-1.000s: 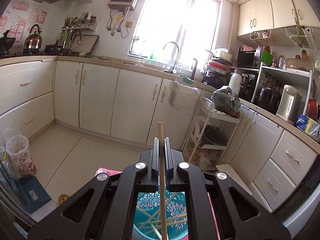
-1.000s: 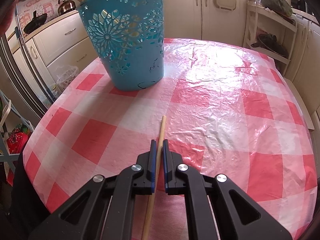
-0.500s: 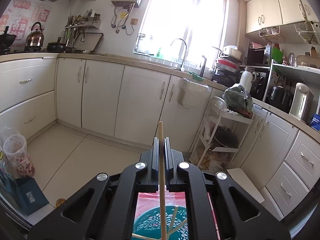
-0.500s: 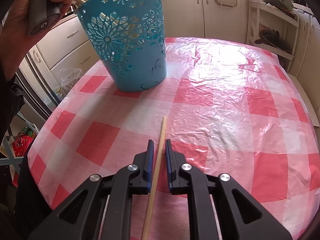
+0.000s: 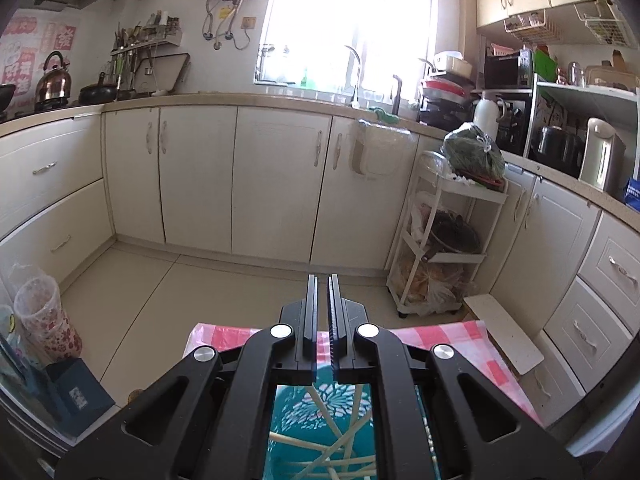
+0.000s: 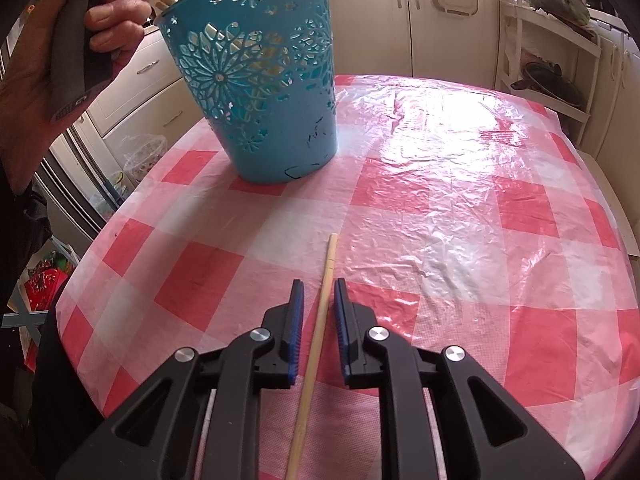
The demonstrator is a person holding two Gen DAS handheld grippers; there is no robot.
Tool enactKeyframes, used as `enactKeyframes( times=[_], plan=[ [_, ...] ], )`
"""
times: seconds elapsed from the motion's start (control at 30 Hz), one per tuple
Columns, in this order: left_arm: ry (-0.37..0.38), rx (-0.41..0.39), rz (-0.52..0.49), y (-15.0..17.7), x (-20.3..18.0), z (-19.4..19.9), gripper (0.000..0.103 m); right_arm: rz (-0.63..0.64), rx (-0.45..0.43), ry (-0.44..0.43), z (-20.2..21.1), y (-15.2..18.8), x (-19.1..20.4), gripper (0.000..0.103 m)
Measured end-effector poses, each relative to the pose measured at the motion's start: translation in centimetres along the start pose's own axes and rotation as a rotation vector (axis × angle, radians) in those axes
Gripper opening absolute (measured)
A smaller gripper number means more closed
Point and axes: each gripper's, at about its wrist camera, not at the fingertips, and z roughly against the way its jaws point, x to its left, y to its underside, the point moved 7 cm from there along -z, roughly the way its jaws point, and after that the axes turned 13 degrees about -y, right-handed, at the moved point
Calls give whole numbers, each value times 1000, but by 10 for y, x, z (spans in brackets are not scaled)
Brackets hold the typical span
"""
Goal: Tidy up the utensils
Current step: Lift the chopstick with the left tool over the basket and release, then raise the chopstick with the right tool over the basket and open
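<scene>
A teal cut-out basket [image 6: 264, 84] stands at the far left of the red-checked table [image 6: 460, 184]. In the left wrist view I look down into the basket [image 5: 320, 432], where several wooden chopsticks [image 5: 332, 444] lie crossed. My left gripper [image 5: 322, 284] is above it, slightly open and empty. A single wooden chopstick [image 6: 316, 344] lies on the table between the fingers of my right gripper [image 6: 319, 286], which is open around it with a gap on each side.
The person's hand holding the left gripper's handle [image 6: 80, 44] is beside the basket's rim. Kitchen cabinets [image 5: 240, 184] and a white trolley [image 5: 444, 240] stand beyond the table. The table's near left edge [image 6: 80, 280] drops off.
My left gripper has let go of its chopstick, which is now in the basket. My right gripper has opened from around the chopstick on the table.
</scene>
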Motion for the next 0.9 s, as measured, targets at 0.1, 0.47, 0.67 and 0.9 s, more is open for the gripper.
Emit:
enactKeyframes(
  times=[0.1,0.47,0.67,0.9],
  plan=[
    [-3,51,-50,16,-4,-2,5,2,0,2,0,0,0,16],
    [-146,32,135,47,89,59,57,13,15,-21,0,1,3,23],
    [-203,230,154,139,120,40,61,52,37,60,-4,-2,4,9],
    [-151,346,70,189,91,23,64,79,96,99,-4,-4,4,10]
  ],
)
